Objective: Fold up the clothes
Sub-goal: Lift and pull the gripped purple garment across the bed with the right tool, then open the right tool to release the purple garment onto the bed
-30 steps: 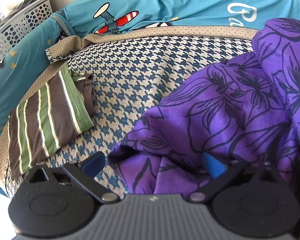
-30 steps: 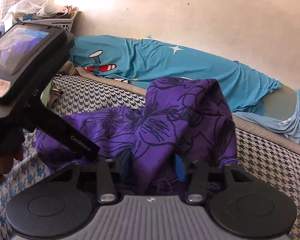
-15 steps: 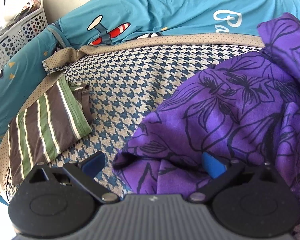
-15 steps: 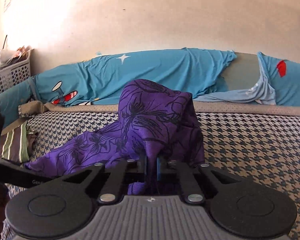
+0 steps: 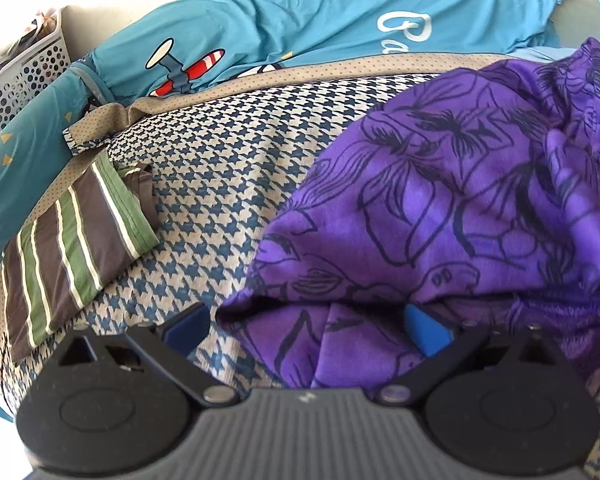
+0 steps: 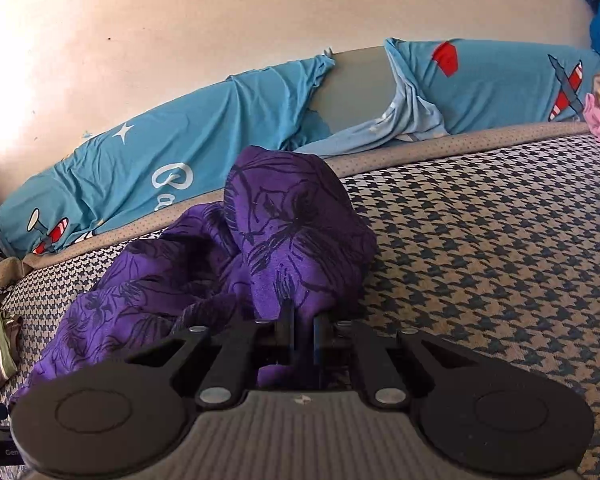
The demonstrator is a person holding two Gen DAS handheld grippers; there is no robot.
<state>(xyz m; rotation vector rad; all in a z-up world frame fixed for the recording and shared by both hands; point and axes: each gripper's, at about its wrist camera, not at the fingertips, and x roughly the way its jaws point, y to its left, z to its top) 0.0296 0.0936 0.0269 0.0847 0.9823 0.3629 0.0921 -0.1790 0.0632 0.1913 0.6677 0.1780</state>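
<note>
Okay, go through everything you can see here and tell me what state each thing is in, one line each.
Purple floral garment: unfolded, bunched, one end lifted.
Right tongs: shut on the purple floral garment.
Left tongs: open, the garment's edge between them.
Striped garment: folded, lying flat.
Teal sheet: rumpled along the wall.
</note>
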